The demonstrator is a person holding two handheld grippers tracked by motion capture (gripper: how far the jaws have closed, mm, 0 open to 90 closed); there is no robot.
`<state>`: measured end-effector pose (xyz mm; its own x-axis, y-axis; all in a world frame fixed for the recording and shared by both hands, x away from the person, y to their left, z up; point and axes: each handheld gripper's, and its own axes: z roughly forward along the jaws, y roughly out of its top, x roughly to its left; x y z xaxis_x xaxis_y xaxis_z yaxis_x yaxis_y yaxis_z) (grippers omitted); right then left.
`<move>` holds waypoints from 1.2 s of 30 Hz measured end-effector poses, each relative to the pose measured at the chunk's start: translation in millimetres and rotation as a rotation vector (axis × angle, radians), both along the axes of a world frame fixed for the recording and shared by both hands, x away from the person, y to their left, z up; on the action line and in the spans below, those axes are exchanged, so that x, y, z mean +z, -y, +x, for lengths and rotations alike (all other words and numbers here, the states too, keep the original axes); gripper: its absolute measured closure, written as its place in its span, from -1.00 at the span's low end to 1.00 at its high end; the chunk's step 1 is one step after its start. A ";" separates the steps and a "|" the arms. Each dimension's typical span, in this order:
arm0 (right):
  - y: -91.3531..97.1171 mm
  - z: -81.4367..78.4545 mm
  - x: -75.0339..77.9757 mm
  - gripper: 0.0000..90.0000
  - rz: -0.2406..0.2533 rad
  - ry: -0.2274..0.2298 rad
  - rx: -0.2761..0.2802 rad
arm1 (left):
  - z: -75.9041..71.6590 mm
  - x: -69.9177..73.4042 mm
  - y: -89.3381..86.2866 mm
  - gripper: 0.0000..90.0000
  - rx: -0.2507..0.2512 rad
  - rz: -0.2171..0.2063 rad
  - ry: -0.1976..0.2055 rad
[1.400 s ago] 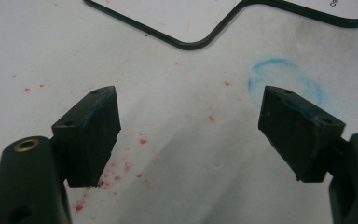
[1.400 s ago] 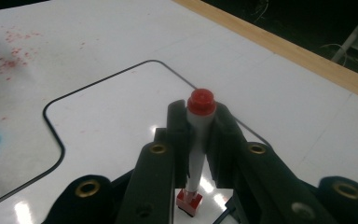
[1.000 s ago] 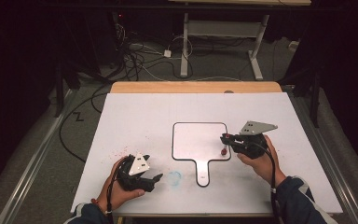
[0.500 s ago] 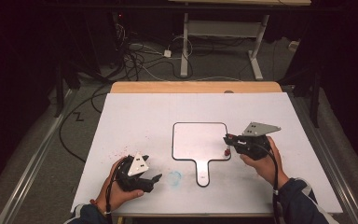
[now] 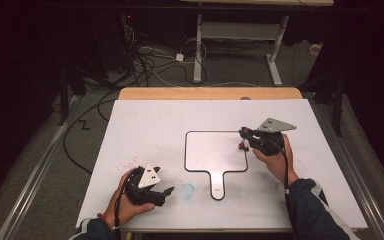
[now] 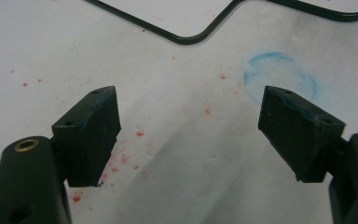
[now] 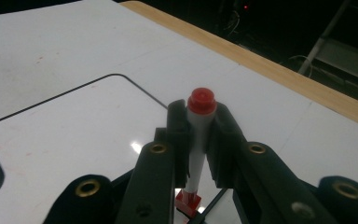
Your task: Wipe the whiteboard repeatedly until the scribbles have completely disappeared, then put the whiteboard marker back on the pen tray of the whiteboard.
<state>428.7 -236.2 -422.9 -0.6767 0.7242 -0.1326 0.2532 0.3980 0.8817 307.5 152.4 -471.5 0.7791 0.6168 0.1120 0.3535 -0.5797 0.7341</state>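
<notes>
A small white board (image 5: pixel 215 150) with a black rim and a handle lies in the middle of the table. My right gripper (image 5: pixel 245 136) hovers at the board's right edge, shut on a marker (image 5: pixel 241 145). In the right gripper view the marker (image 7: pixel 200 140) stands upright between the jaws, red cap up, its red lower end just above the board (image 7: pixel 74 135). My left gripper (image 5: pixel 166 194) rests low near the table's front edge, left of the handle. Its jaws stand wide open (image 6: pixel 189 100) with nothing between them.
A faint blue ring (image 5: pixel 187 189) stains the white table cover (image 5: pixel 145 125) just right of the left gripper; red specks (image 6: pixel 121 158) dot the cover under it. The board's rim (image 6: pixel 186 39) curves past ahead. A wooden strip (image 5: pixel 210 93) borders the far side; cables lie on the floor beyond.
My right gripper has shifted a little away from the person along the board's right edge, still holding the marker. The left gripper has stayed put.
</notes>
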 end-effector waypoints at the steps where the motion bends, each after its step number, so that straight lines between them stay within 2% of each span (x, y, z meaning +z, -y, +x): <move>1: 0.0 0.8 -0.5 0.81 0.005 0.004 -0.006 | 0.1 0.1 -0.4 -0.56 0.000 -0.002 0.000; 5: -0.9 0.5 -0.9 0.81 0.011 0.013 -0.017 | 0.2 0.2 -0.6 -0.56 0.001 -0.003 0.001; 9: 3.4 -5.4 5.1 0.81 0.045 0.021 -0.011 | 1.9 0.6 0.2 -0.56 0.001 -0.006 0.003; 13: 11.6 -15.9 12.3 0.81 0.082 0.001 0.002 | 4.4 -0.4 0.2 -0.56 0.000 -0.004 0.002; 22: 29.0 -44.2 29.1 0.81 0.087 -0.046 0.036 | 2.0 0.9 -4.3 -0.56 0.011 -0.003 0.010; 29: 39.6 -62.4 39.7 0.80 0.068 -0.139 0.063 | 1.8 1.4 -2.4 -0.56 0.008 0.006 0.016; 34: 37.2 -58.4 43.4 0.80 0.052 -0.260 0.049 | 2.8 1.8 -2.1 -0.56 0.010 0.007 0.018; 36: 34.4 -54.4 39.0 0.80 0.043 -0.288 0.045 | 3.2 2.3 -1.5 -0.56 0.008 0.001 0.020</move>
